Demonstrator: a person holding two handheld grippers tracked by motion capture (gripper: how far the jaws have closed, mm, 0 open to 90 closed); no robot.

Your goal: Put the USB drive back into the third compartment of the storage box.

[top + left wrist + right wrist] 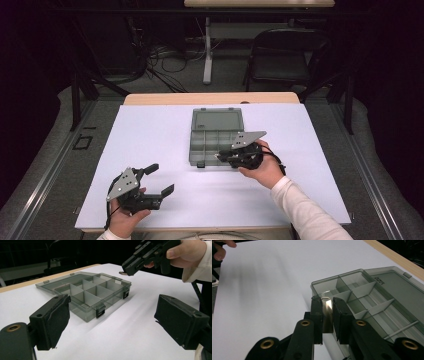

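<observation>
Right gripper view: the right tool (327, 315) is pinching a thin, shiny metal strip (326, 312) on its 2 flat faces, just over the near corner of the open organiser box (372, 293). I judge the strip light, stiff and slippery, so grip across the faces, low on the pads. In the high view, the left tool (156, 179) rests spread and empty at 7 o'clock on the desk (150, 135); the box lies near centre, lid (217, 120) folded back toward 12 o'clock.
</observation>
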